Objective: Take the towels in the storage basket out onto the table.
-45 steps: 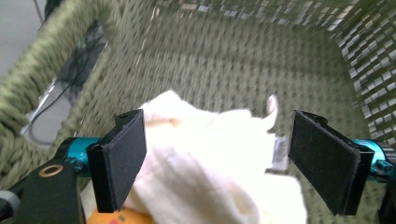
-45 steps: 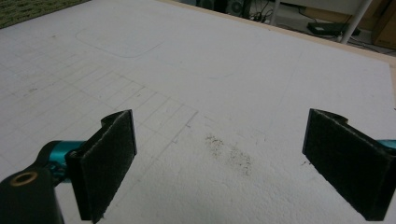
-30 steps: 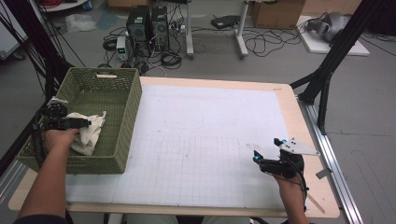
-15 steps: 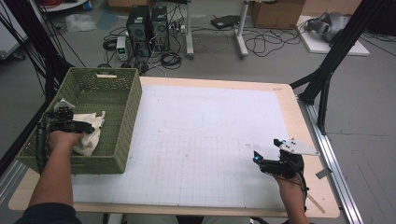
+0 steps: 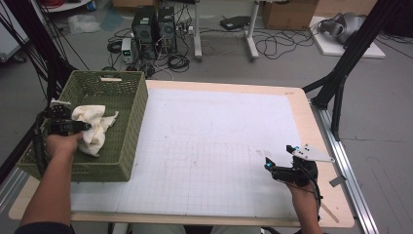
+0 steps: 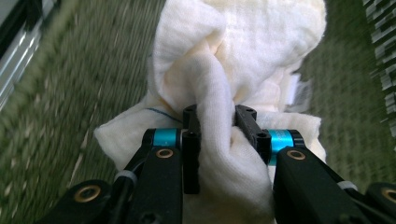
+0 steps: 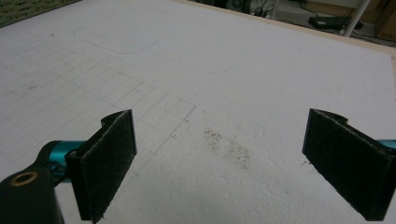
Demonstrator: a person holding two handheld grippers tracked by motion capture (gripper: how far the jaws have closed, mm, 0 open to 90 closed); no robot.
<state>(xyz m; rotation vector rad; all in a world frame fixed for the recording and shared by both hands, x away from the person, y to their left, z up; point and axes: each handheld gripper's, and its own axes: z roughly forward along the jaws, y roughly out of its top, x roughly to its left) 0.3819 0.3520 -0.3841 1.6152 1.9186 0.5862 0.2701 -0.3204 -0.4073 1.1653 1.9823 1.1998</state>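
Cloth [image 6: 219, 140] inside basket [image 5: 127, 126]: your left gripper [image 6: 218, 122] just clamped a fold. Lift it clear of basket next. Right gripper [image 7: 219, 158] gapes wide, idle, far from basket.

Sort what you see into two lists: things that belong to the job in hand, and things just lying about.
In the job:
- left claw, closing on the cloth
- cream cloth
- green basket holding it

Lying about:
- right claw, open above the white mat
- computer towers and cables on the floor
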